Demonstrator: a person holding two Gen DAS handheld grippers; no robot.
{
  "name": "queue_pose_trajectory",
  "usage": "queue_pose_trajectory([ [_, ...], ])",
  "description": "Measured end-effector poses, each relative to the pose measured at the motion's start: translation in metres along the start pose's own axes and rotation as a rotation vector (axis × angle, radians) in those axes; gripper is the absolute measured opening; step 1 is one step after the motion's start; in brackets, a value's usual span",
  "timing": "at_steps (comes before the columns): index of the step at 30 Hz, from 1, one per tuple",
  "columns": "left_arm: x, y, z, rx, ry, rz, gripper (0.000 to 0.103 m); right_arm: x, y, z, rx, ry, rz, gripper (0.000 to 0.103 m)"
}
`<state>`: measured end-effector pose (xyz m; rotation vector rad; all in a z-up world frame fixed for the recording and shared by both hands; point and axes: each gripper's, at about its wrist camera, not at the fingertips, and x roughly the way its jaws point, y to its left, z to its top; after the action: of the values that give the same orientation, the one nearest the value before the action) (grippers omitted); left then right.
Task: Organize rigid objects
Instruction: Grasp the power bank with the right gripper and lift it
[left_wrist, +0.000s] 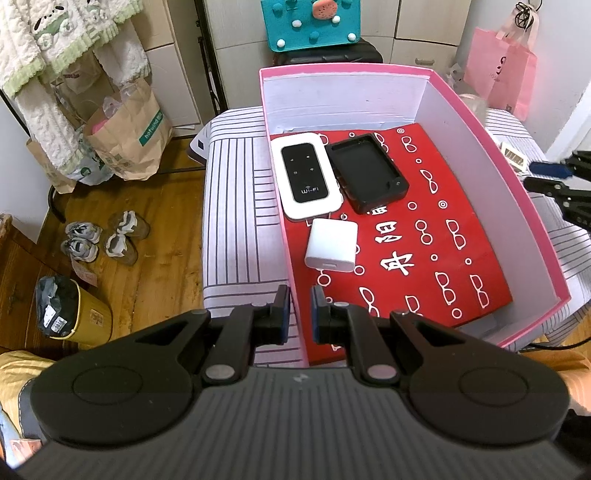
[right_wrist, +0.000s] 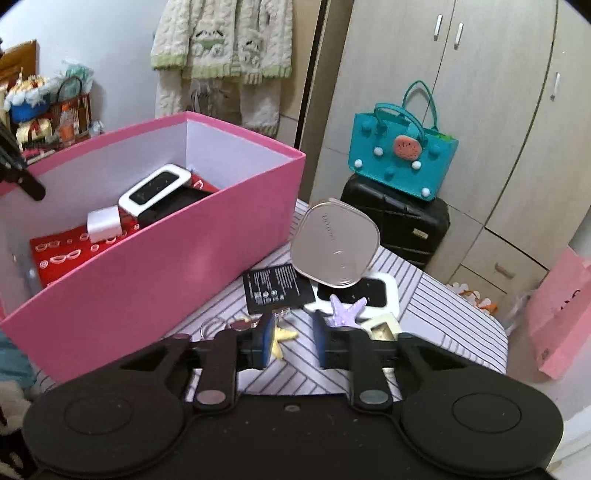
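A pink box (left_wrist: 524, 206) with white walls and a red patterned floor stands on the striped cloth. In it lie a white Wi-Fi router (left_wrist: 306, 175), a black tray (left_wrist: 369, 173) and a white charger cube (left_wrist: 332, 245). My left gripper (left_wrist: 300, 310) is shut on the box's near left wall. My right gripper (right_wrist: 293, 339) hovers open over the cloth outside the box, nothing between its pads; it shows at the box's right side (left_wrist: 535, 176). Ahead of it lie a yellow starfish (right_wrist: 286, 336), a purple starfish (right_wrist: 347, 308), a black battery (right_wrist: 275, 290), a second white router (right_wrist: 373, 295) and a tilted silver case (right_wrist: 334, 245).
A cream little box (right_wrist: 382, 326) and clear rings (right_wrist: 218, 325) also lie on the cloth. Beyond the table stand a black suitcase (right_wrist: 402, 225) with a teal bag (right_wrist: 402, 155) on it, and pink bags (right_wrist: 561, 314). Paper bags (left_wrist: 129, 140) and shoes (left_wrist: 103, 240) are on the floor.
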<state>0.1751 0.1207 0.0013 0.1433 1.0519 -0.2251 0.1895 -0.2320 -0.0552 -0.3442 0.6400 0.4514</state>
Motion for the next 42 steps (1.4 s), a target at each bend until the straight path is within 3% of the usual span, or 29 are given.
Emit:
queue_pose_trajectory([
  [1, 0.000, 0.000, 0.000, 0.000, 0.000, -0.002, 0.009, 0.001, -0.004, 0.000, 0.015, -0.030, -0.009, 0.056],
  [3, 0.000, 0.001, -0.001, -0.004, 0.002, -0.008, 0.009, 0.003, -0.013, 0.003, 0.011, -0.077, -0.023, 0.058],
  [6, 0.002, 0.002, -0.001, -0.007, 0.006, -0.009, 0.009, 0.010, -0.034, 0.015, 0.033, -0.152, -0.013, 0.083],
  [11, 0.004, 0.004, 0.001, -0.018, 0.015, -0.011, 0.009, 0.054, -0.057, 0.038, 0.022, -0.122, 0.115, 0.084],
  [23, 0.009, 0.006, 0.005, -0.035, 0.032, -0.014, 0.009, 0.123, -0.035, 0.060, -0.461, 0.009, 0.218, 0.090],
  [27, 0.011, 0.008, 0.005, -0.058, 0.030, -0.017, 0.009, 0.147, -0.054, 0.074, -0.374, 0.095, 0.340, 0.089],
  [30, 0.010, 0.009, 0.006, -0.057, 0.036, -0.020, 0.009, 0.156, -0.062, 0.072, -0.282, 0.115, 0.368, 0.082],
  [35, 0.009, 0.008, 0.008, -0.046, 0.030, -0.016, 0.009, 0.135, -0.064, 0.064, -0.138, 0.059, 0.329, 0.082],
  [40, 0.008, 0.007, 0.008, -0.030, 0.026, -0.015, 0.009, 0.088, -0.059, 0.065, -0.036, 0.026, 0.143, 0.082],
  [42, 0.008, 0.007, 0.008, -0.018, 0.019, -0.016, 0.009, 0.062, -0.059, 0.066, 0.019, -0.003, 0.164, 0.082],
])
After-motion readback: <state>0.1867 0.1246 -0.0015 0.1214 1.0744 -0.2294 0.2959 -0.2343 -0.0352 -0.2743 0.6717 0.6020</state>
